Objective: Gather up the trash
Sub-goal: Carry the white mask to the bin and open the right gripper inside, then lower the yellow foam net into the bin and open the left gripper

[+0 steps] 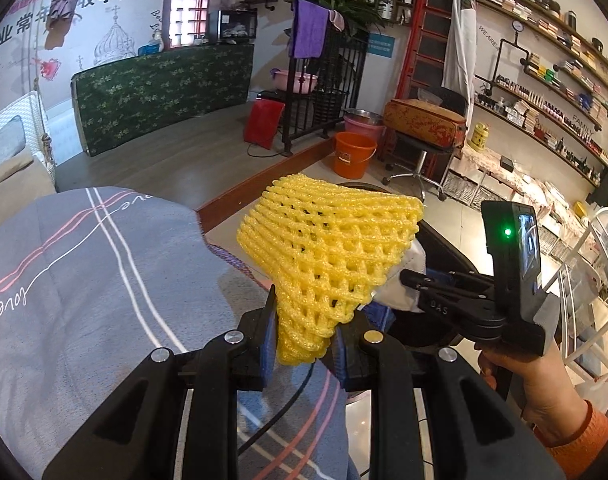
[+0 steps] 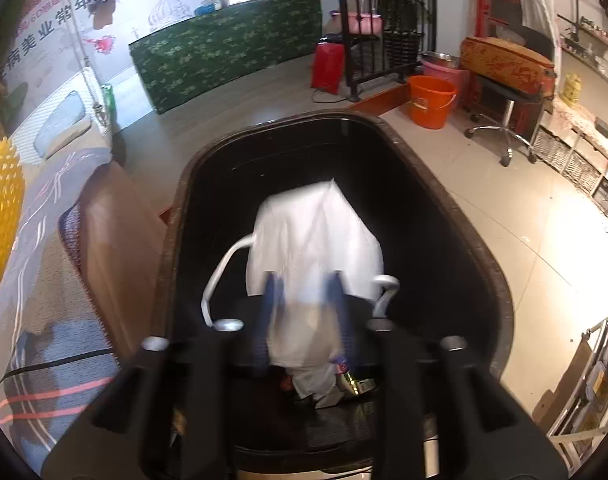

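Bright, even indoor light in both fisheye views — edges bow and darken. Glare whitens the floor (image 2: 544, 240) at right; the white bag (image 2: 316, 240) is motion-blurred.

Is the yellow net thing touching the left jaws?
Touching. The left wrist view shows the left gripper with its blue pads pinching the yellow foam net on both sides.

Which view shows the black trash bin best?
The right wrist view: the black trash bin fills the frame, its rim and inside open below the white mask. The left wrist view shows only dark slivers of it behind the yellow foam net.
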`<action>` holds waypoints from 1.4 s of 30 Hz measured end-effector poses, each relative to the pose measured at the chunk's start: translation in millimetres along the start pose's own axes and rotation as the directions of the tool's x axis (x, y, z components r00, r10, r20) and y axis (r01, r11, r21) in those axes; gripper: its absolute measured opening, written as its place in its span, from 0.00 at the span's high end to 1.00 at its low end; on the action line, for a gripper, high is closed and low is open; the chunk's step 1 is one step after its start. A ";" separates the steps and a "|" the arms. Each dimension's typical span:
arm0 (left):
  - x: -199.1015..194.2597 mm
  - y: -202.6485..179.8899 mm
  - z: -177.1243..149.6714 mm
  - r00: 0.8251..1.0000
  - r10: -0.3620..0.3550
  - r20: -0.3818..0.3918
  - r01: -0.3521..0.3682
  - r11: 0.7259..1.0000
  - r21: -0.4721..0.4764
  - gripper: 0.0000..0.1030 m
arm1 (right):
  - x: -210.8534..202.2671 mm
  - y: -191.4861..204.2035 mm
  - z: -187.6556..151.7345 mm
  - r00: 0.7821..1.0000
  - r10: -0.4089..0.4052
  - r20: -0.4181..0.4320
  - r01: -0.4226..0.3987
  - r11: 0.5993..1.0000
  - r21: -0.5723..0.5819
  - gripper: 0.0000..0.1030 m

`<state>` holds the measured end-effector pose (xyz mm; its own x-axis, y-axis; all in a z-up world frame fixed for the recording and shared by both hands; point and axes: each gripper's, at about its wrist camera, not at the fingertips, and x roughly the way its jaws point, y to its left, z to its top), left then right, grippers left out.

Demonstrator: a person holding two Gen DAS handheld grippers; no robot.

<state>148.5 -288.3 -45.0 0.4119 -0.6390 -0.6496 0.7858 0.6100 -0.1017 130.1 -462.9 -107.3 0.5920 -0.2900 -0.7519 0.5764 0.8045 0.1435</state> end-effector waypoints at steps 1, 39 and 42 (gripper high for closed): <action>2.2 -2.3 -0.2 1.000 -0.004 -0.005 0.004 1.000 0.006 0.78 | -2.5 -1.5 -1.1 1.000 0.000 0.004 0.000 1.000 0.004 0.56; 115.7 -82.2 20.6 0.964 -0.082 -0.254 0.127 0.978 0.168 0.50 | -92.0 -77.7 -9.6 0.973 -0.144 0.179 0.113 0.978 0.174 0.36; 110.3 -83.0 22.7 0.971 -0.080 -0.224 0.121 0.977 0.173 0.42 | -94.8 -79.2 -9.8 0.972 -0.145 0.185 0.111 0.977 0.184 0.36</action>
<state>139.2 -420.0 -91.1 0.2333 -0.5646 -0.7917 0.8977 0.4379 -0.0477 22.8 -494.0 -53.6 0.5960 -0.4945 -0.6326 0.7322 0.6582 0.1753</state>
